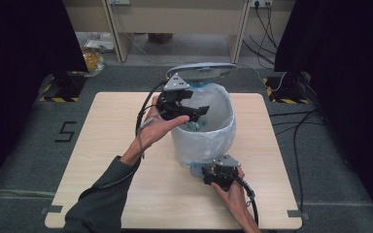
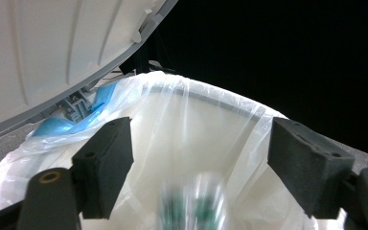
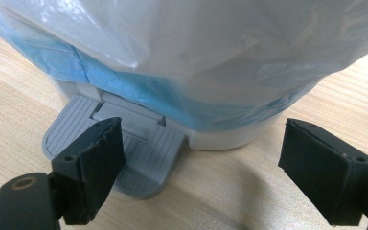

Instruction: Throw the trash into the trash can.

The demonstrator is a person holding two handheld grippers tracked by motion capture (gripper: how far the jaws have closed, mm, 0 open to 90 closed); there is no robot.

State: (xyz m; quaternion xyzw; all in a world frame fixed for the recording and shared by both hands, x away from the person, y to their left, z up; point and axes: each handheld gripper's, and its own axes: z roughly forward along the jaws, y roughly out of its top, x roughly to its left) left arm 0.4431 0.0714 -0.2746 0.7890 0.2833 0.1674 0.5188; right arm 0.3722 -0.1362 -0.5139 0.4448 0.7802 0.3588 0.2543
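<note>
A pedal bin (image 1: pixel 209 133) lined with a white plastic bag (image 2: pixel 191 124) stands mid-table, its grey lid (image 1: pixel 201 70) raised. My left gripper (image 1: pixel 194 112) hangs over the bin's mouth, open, with nothing between its pads. Below it, in the left gripper view, a blurred clear and green object (image 2: pixel 194 206) lies inside the bag, under my left gripper (image 2: pixel 199 163). My right gripper (image 1: pixel 213 172) is low at the bin's near side, open. In the right gripper view its left pad (image 3: pixel 98 153) sits over the grey foot pedal (image 3: pixel 143 153); whether it presses the pedal I cannot tell.
The wooden table (image 1: pixel 102 145) has bare surface left and right of the bin. A blue inner layer (image 3: pixel 124 81) shows under the white bag. Cables (image 1: pixel 296 131) trail on the floor at the right, and a desk (image 1: pixel 175 19) stands behind.
</note>
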